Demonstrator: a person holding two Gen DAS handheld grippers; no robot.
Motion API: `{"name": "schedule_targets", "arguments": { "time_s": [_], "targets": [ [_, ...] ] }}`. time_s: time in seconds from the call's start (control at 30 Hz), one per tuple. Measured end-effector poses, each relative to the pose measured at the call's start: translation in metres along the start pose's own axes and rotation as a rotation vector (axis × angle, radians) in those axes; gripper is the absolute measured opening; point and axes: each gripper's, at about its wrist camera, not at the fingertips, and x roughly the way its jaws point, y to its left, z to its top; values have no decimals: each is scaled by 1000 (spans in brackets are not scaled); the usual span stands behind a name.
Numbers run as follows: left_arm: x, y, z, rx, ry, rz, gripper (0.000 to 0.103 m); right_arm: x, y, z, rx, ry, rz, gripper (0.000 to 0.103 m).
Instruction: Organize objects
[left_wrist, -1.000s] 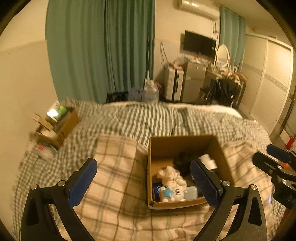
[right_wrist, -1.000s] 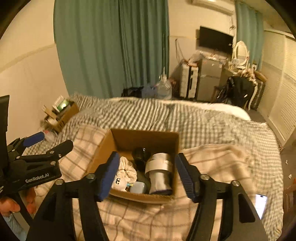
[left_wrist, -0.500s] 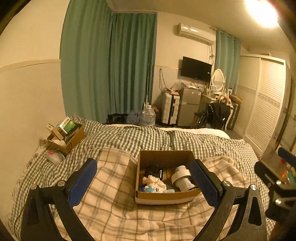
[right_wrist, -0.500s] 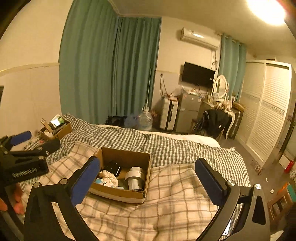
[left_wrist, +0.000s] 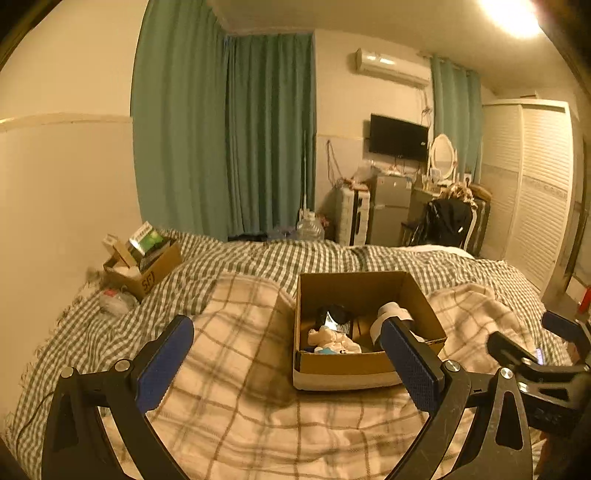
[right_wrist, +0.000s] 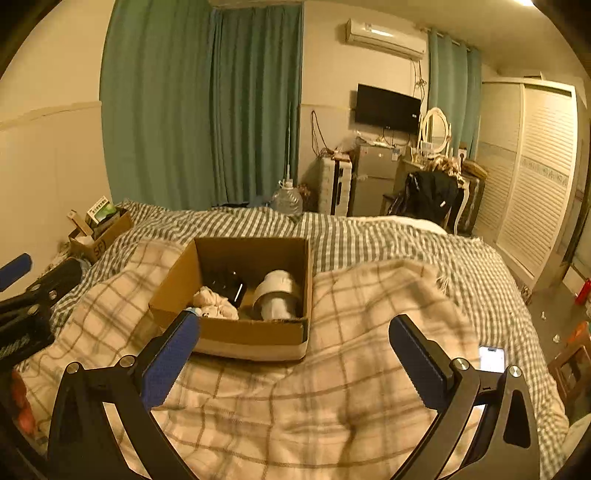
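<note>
An open cardboard box (left_wrist: 347, 363) sits on a plaid blanket on the bed; it also shows in the right wrist view (right_wrist: 255, 334). Inside lie a white stuffed toy (left_wrist: 332, 339) (right_wrist: 216, 304), a black object (left_wrist: 334, 314) (right_wrist: 225, 284) and a white-and-grey cylinder (left_wrist: 393, 314) (right_wrist: 279, 295). My left gripper (left_wrist: 284, 358) is open and empty, held above the blanket in front of the box. My right gripper (right_wrist: 295, 354) is open and empty, in front of and right of the box. Each gripper shows at the edge of the other's view.
A second cardboard box (left_wrist: 147, 264) with packets stands at the bed's far left by the wall. A phone (right_wrist: 491, 359) lies on the blanket at the right. Beyond the bed are a water jug (right_wrist: 286, 201), a fridge, a dresser and wardrobe doors.
Both grippers pulled back and up from the box, then came somewhat closer again. The right gripper's jaws opened wide. The box contents stayed put.
</note>
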Motion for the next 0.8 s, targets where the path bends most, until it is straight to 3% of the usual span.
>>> {"name": "schedule_targets", "arguments": {
  "time_s": [0.07, 0.37, 0.8],
  "targets": [
    [-1, -5, -3, 21, -20, -19, 103, 6, 3, -3, -14, 12, -19, 103],
    [11, -26, -16, 85, 69, -33, 103, 1, 2, -1, -19, -26, -98, 102],
    [12, -21, -16, 81, 87, -6, 103, -3, -2, -2, -3, -20, -94, 102]
  ]
}}
